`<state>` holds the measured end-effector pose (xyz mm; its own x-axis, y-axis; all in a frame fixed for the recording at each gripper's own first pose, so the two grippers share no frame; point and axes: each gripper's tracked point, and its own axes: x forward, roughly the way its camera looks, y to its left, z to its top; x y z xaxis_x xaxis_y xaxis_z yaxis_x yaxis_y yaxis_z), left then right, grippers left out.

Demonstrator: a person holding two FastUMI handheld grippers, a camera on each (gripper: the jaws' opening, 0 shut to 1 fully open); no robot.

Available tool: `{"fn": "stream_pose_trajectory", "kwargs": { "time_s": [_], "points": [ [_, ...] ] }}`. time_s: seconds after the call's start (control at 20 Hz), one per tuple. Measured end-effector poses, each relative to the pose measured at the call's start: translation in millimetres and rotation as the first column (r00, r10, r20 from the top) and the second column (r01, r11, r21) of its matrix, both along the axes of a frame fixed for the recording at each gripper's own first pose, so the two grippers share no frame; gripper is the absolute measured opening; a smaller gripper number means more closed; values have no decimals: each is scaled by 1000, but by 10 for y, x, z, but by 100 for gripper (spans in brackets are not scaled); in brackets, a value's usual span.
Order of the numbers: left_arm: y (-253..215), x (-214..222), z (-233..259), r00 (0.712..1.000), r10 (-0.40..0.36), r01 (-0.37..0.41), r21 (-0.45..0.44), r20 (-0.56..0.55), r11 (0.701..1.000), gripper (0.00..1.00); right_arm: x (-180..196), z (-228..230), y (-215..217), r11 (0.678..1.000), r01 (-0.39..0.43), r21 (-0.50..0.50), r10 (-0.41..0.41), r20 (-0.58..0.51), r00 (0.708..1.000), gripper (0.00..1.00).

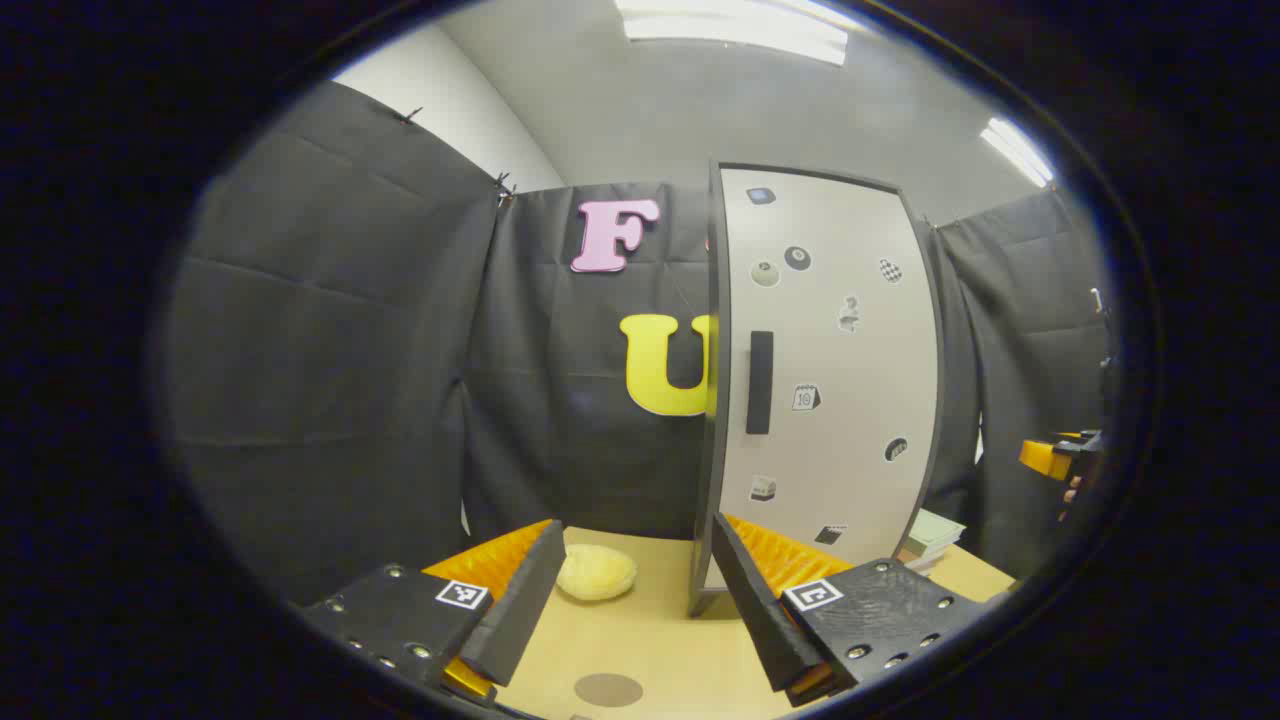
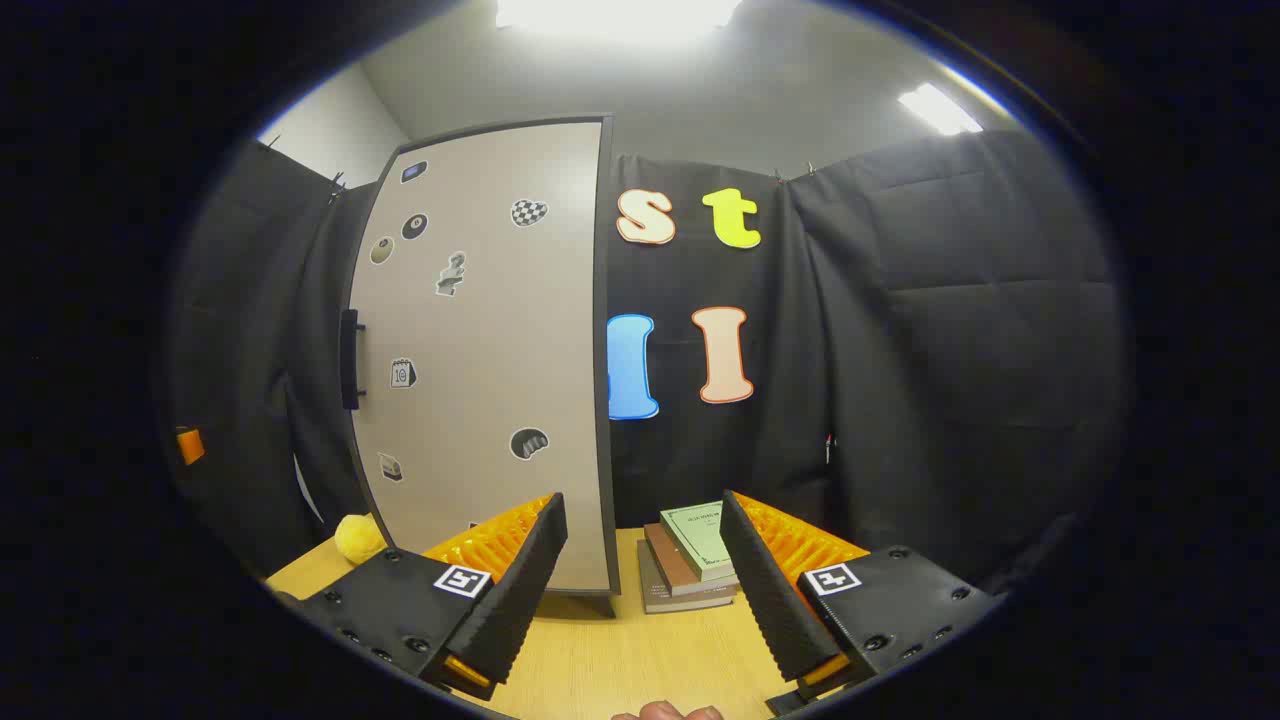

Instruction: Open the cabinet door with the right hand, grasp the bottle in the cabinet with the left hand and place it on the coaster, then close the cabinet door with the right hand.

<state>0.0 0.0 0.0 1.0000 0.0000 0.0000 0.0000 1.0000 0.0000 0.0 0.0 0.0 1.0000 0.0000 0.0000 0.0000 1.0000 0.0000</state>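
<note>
Black-curtained booth, one wooden table (image 1: pixel 650 640), one tall cabinet (image 1: pixel 830 370) with its door shut.

In the left gripper view, one yellow lump (image 1: pixel 596 572) and one round coaster (image 1: pixel 608 689) lie between the spread fingers of the left gripper (image 1: pixel 640 610), which holds nothing; the cabinet stands just right of it. In the right gripper view, the right gripper (image 2: pixel 640 590), spread and holding nothing, faces the cabinet's right edge, with three stacked books (image 2: pixel 690 555) between its fingers. The bottle is hidden.

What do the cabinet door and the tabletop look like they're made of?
The cabinet door looks like a smooth, matte pale panel, probably laminate or painted board, with a dark edge trim, a dark handle and stickers stuck flat on it. The table looks like light wood or wood-look laminate; faint grain lines show.
</note>
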Motion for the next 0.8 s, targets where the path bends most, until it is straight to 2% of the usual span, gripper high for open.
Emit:
{"fn": "stream_pose_trajectory", "kwargs": {
  "time_s": [0.05, 0.1, 0.2, 0.35, 0.5, 0.55, 0.75, 0.8],
  "points": [
    [17, -23, -4, 1000, 13, -13, 2, 6, 1000, 89, -5, -121, 1, 999, 11, 33, -10, -35, 999, 98],
    [23, -58, -15, 1000, 27, -27, -3, 8, 1000, 91, -20, -235, 4, 998, 22, 61, -18, -73, 997, 98],
    [-5, -137, -77, 999, 34, -34, -30, -6, 999, 89, -73, -374, 10, 996, 34, 87, -24, -114, 993, 98],
    [-31, -214, -156, 1000, 21, -22, -43, -22, 999, 92, -159, -502, -29, 997, 40, 67, -30, -150, 988, 98],
    [-31, -248, -201, 999, 16, -19, -66, -48, 998, 89, -171, -504, -29, 996, 50, 71, -39, -152, 988, 98],
    [-12, -263, -181, 999, 22, -25, -66, -44, 998, 91, -155, -515, -25, 996, 55, 64, -45, -153, 987, 98],
    [92, -404, -111, 998, 57, -57, -12, -21, 998, 89, -24, -515, 120, 998, 27, 54, -16, -182, 983, 98],
    [106, -438, -130, 998, 60, -60, -6, -27, 998, 91, 12, -487, 171, 999, 14, 49, -5, -179, 984, 98]
  ]
}}
